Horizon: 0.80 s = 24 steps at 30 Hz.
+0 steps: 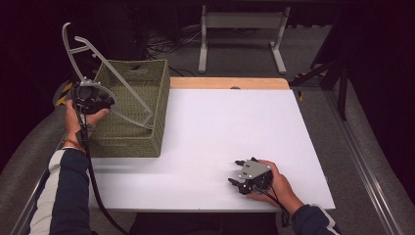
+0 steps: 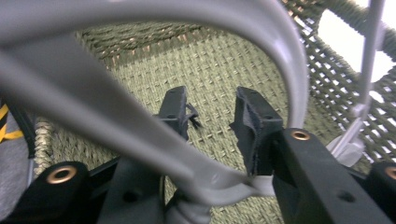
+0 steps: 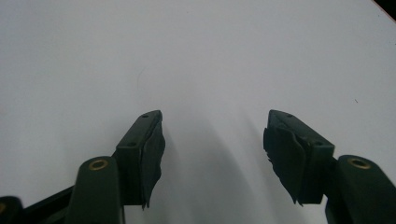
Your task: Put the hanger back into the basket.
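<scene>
A grey plastic clothes hanger (image 1: 122, 85) leans across a green woven basket (image 1: 132, 139) at the table's left, hook end up in the air and lower end down inside. My left gripper (image 1: 106, 103) sits at the basket's left rim, shut on the hanger. In the left gripper view the hanger's (image 2: 261, 28) bar runs between the jaws near their base, with the left gripper's (image 2: 212, 105) tips over the basket's floor (image 2: 219, 65). My right gripper (image 1: 234, 172) rests open near the front of the white table (image 1: 220, 122). The right gripper (image 3: 212, 126) holds nothing above the tabletop (image 3: 187, 46).
The basket takes up the table's left side. A wooden strip (image 1: 230, 83) runs along the back edge. Behind it stands a white metal frame (image 1: 242, 29), and a dark stand (image 1: 337, 73) is off the right side on the grey floor.
</scene>
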{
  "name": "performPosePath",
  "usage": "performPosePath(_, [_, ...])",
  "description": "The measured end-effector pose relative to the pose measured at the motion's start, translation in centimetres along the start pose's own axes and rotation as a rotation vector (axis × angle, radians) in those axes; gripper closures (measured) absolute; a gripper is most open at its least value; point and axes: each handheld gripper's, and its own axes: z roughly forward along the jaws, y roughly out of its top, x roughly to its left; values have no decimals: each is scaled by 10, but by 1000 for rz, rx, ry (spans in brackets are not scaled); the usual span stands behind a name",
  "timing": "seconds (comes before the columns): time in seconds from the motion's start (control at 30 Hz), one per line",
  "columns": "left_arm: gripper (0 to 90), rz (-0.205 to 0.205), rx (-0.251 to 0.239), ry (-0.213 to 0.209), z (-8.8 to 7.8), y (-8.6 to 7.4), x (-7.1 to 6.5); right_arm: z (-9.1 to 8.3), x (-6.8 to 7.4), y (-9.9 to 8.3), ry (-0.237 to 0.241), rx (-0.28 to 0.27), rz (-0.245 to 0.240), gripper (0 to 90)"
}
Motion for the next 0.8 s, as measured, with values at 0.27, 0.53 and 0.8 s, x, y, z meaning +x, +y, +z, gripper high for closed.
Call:
performPosePath(0.27, [548,29,28,92,10,7,-8,1,1,1,-2,8,3,372])
performPosePath(0.53, [554,-55,-25,119,23,17,-1,2,-1,0,6,10,21,363])
performPosePath(0.8, [444,-62,5,235,30,18,0,2,-3,-1,8,12,37,344])
